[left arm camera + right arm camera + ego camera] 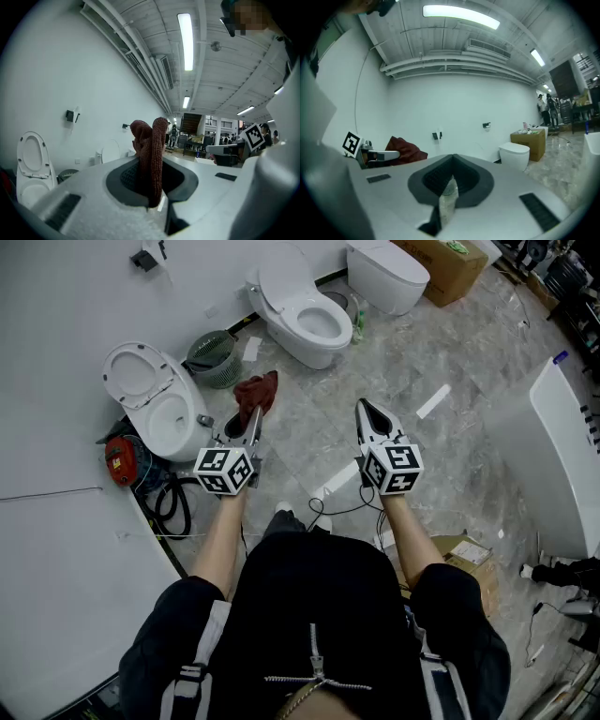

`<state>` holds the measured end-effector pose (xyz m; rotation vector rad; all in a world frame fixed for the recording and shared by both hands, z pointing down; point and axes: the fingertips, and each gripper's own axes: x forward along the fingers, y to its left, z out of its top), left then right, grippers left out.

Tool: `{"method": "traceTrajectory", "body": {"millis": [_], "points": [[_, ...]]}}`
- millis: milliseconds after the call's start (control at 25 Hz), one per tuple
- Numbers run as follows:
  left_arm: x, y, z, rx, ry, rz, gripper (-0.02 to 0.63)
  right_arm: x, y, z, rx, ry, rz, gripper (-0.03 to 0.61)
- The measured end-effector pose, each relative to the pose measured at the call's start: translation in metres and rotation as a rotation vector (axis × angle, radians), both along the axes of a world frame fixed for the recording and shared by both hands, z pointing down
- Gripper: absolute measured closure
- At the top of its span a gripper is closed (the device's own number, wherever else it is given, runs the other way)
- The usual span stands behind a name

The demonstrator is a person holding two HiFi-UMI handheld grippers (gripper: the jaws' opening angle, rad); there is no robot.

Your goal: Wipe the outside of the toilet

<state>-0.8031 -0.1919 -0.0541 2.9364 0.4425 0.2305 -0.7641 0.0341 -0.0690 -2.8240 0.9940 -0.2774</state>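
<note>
Left tongs (pixel 250 418) clamped on a red cloth (pixel 258 392), held above the floor. Right tongs (pixel 366 409) closed, holding nothing. Toilet (pixel 155 413), lid up, stands near left by the wall. Second toilet (pixel 305 320) farther off.

Dark red cloth (pixel 259 393) pinched between jaws, white toilet (pixel 155 413), lid raised
</note>
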Motion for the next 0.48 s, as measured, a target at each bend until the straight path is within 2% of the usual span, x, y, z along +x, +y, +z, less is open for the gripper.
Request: {"method": "traceTrajectory", "body": {"millis": [240, 480], "points": [[0.005, 0.009, -0.002, 0.014, -0.001, 0.013, 0.566, 0.001, 0.004, 0.005, -0.039, 0.004, -0.004, 0.575], [0.009, 0.0, 0.005, 0.02, -0.012, -0.012, 0.566, 0.007, -0.007, 0.013, -0.041, -0.015, -0.026, 0.575]]}}
